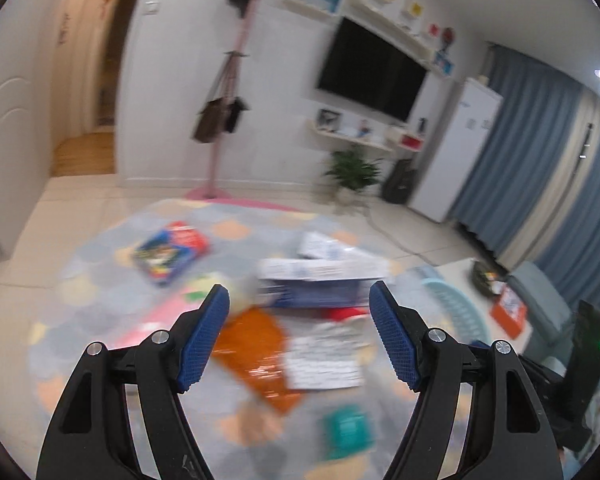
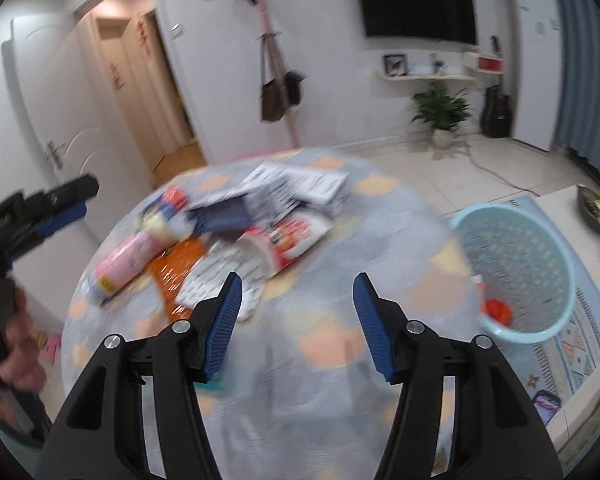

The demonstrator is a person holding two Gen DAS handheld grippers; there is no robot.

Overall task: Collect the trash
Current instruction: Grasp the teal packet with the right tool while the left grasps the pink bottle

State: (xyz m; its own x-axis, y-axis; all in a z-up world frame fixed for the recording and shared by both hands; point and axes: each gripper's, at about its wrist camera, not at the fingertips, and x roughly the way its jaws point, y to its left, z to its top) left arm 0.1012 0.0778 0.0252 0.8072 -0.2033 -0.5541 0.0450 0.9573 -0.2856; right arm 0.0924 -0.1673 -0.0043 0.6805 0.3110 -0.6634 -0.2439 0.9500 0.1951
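Note:
Trash lies scattered on a round patterned rug [image 1: 100, 320], blurred by motion. An orange wrapper [image 1: 256, 352], a white printed sheet [image 1: 324, 356], a blue-and-white box [image 1: 316, 284] and a teal pack [image 1: 346, 432] sit below my left gripper [image 1: 300, 320], which is open and holds nothing. In the right wrist view my right gripper [image 2: 296, 320] is open and empty above the rug, near a red-and-white cup [image 2: 276, 248] and a pink pack [image 2: 124, 264]. A light blue basket [image 2: 516, 268] stands to its right with an orange scrap [image 2: 498, 310] inside.
A colourful box [image 1: 172, 252] lies at the rug's far left. A pink coat stand [image 1: 220, 120] with bags, a potted plant [image 1: 352, 172], a white fridge [image 1: 456, 152] and blue curtains [image 1: 540, 160] line the far wall. A low white table [image 2: 572, 208] borders the basket.

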